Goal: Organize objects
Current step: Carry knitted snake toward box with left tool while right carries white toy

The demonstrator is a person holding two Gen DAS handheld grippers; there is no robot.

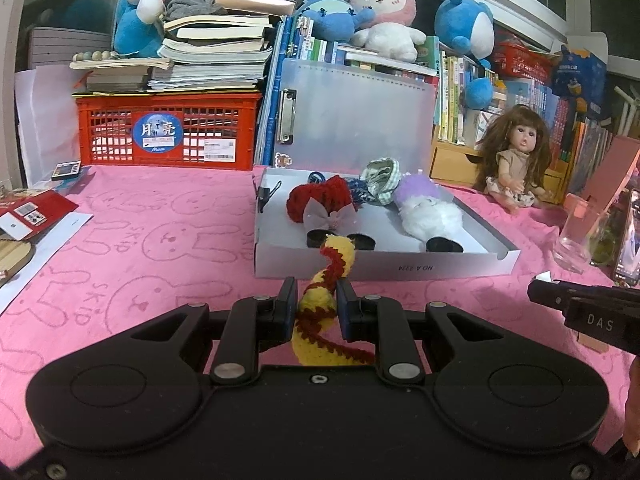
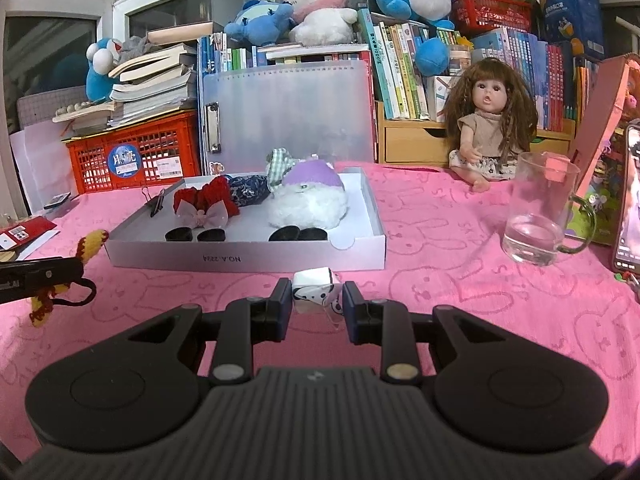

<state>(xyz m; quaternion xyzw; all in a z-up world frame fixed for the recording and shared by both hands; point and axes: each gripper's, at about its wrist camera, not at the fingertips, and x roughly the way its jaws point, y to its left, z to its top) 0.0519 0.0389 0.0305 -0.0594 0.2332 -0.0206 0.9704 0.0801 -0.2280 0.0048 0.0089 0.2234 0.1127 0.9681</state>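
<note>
My left gripper (image 1: pixel 316 292) is shut on a yellow and red crocheted toy (image 1: pixel 326 280), held just in front of the white shallow box (image 1: pixel 384 268). It also shows at the left of the right wrist view (image 2: pixel 86 246). My right gripper (image 2: pixel 316 292) is shut on a small white cube with a panda print (image 2: pixel 316 292), in front of the same box (image 2: pixel 244 258). The box holds a red knitted piece with a bow (image 2: pixel 208 202), a white and purple fluffy toy (image 2: pixel 308 200) and a checked cloth piece (image 2: pixel 280 162).
A glass mug (image 2: pixel 540 212) and a phone (image 2: pixel 628 204) stand at the right. A doll (image 2: pixel 486 128) sits at the back. A red crate (image 2: pixel 132 156) with stacked books, a clear folder (image 2: pixel 288 108) and plush toys line the back. Papers (image 1: pixel 28 220) lie left.
</note>
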